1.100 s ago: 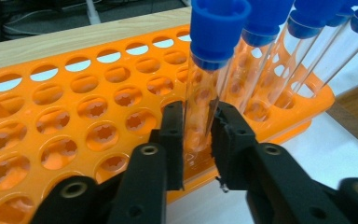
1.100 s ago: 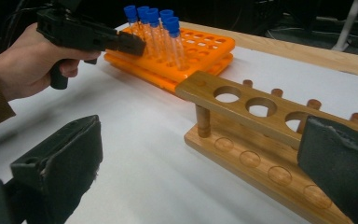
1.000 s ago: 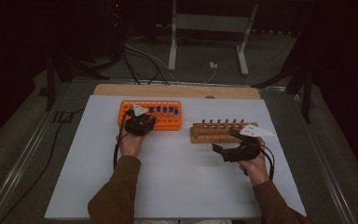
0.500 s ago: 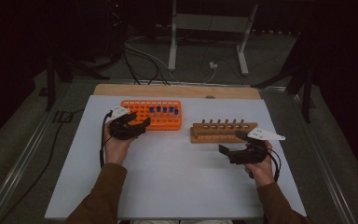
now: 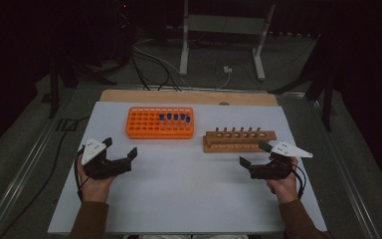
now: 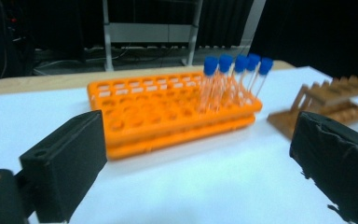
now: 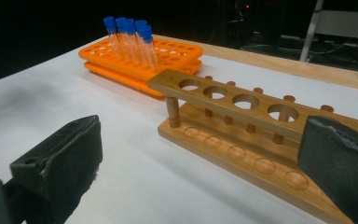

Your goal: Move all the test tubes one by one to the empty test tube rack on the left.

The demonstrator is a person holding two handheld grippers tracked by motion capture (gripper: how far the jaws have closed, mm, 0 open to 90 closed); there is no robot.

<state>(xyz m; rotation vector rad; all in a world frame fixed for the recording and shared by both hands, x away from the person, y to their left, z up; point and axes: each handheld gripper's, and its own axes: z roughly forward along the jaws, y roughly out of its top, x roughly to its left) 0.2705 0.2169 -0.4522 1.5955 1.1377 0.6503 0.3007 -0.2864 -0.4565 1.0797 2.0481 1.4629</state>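
Tubes upright in orange rack, long axis left-right | left gripper fingers just opened wide, empty | right gripper wide, empty

Dim room with black surroundings, light falling from above onto the white table sheet, soft faint shadows, high view grainy and low in contrast, orange plastic tube rack smeared by motion blur, near black jaws soft, pale glare on sheet.

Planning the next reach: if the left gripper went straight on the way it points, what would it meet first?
Probably the orange tube rack, at its near empty end; the left gripper is open with bare table before it.
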